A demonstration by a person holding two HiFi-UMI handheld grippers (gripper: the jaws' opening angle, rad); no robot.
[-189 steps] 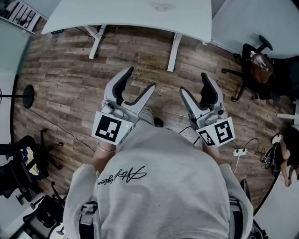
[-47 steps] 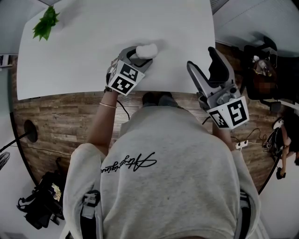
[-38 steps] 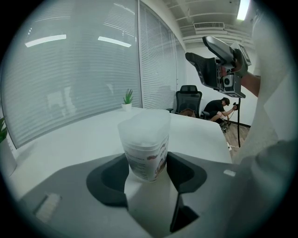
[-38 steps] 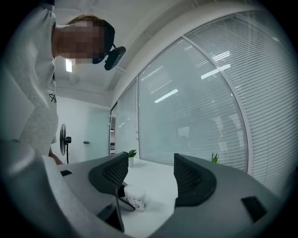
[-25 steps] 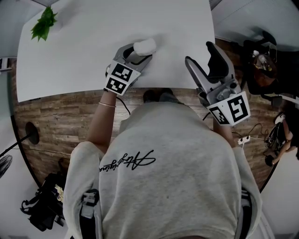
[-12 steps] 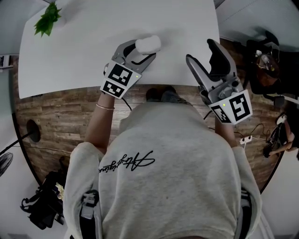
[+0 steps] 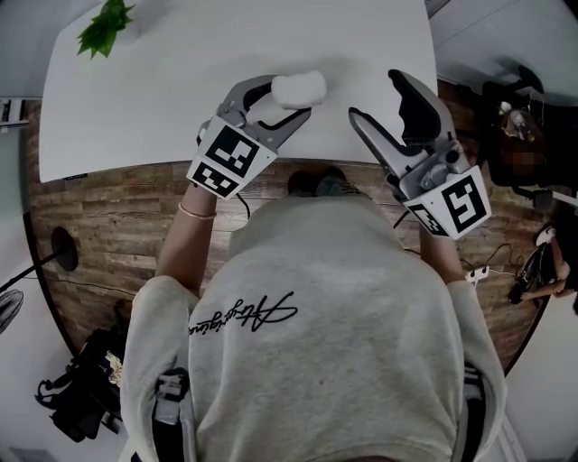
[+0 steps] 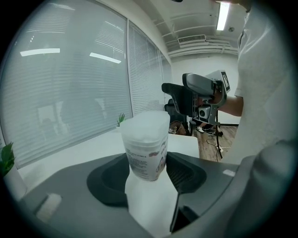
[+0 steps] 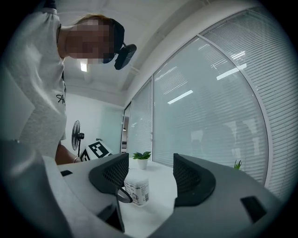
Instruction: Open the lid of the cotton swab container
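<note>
The cotton swab container (image 7: 302, 87) is a small translucent white tub with a printed label, standing near the front edge of the white table (image 7: 181, 99). My left gripper (image 7: 285, 102) is shut on its lower body. In the left gripper view the container (image 8: 145, 145) fills the gap between the two dark jaws, with its lid on top. My right gripper (image 7: 377, 96) hovers open just right of it, with nothing between its jaws. Through those jaws in the right gripper view, the container (image 9: 137, 188) stands a short way off.
A small potted plant (image 7: 107, 25) sits at the table's far left corner, also visible as the plant (image 9: 141, 158) behind the container. Window blinds run along the table's far side. Wooden floor, office chairs (image 7: 519, 126) and cables lie to the right.
The gap between my right gripper and the container has narrowed. My left gripper has kept its hold, and it has shifted slightly right with the container.
</note>
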